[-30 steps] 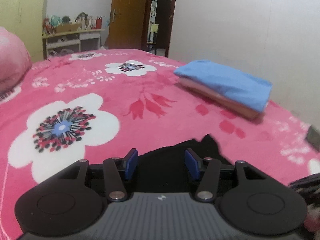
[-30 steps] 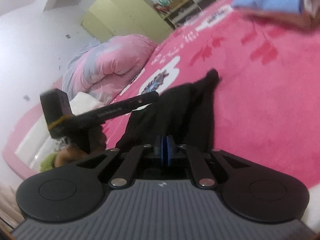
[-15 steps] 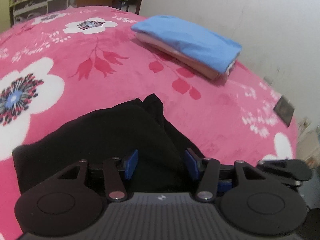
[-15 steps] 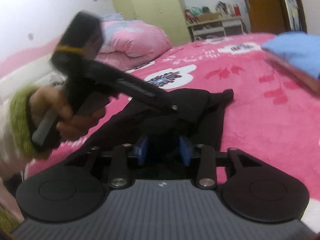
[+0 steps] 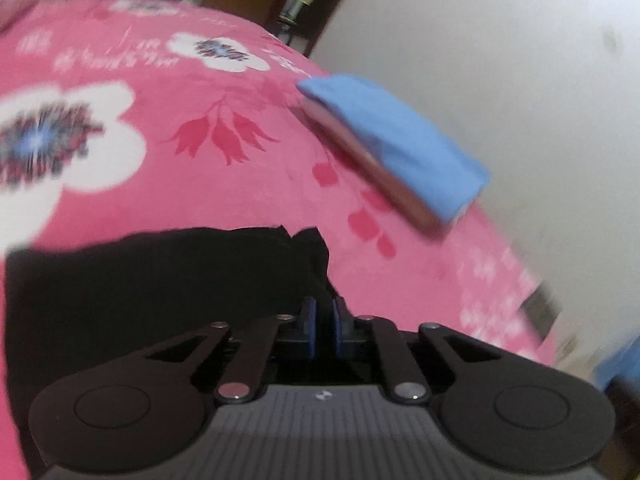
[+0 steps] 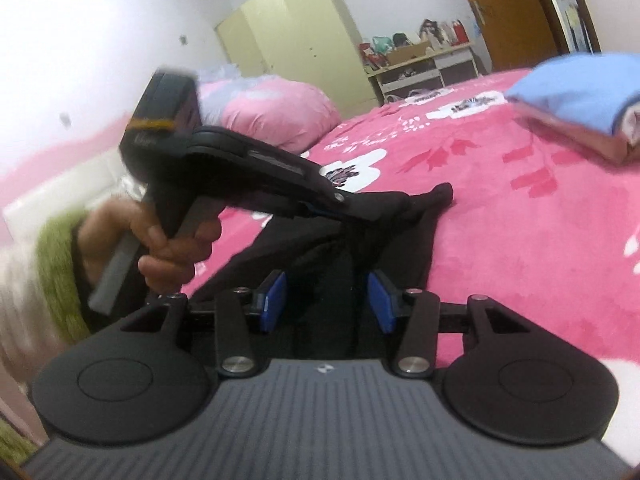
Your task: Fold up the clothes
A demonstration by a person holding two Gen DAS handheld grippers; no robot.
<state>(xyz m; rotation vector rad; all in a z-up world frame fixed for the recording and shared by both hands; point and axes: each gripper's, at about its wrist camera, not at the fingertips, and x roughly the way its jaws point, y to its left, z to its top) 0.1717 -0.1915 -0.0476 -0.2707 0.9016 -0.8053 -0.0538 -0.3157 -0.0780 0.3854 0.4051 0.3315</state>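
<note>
- left claw [image 5: 324,322] is pinching the black garment [image 5: 160,280], pads together on the cloth
- right claw [image 6: 326,300] is opening, pads apart, black garment lying between them
- folded blue stack [image 5: 396,148] is sitting well beyond the left claw on the bed [image 5: 200,184]

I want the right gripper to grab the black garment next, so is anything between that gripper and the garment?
Nothing visible does. The right gripper, jaws opening, has the black garment directly ahead between its pads. The left gripper pinches the cloth farther along, above the right gripper's line rather than across it.
</note>
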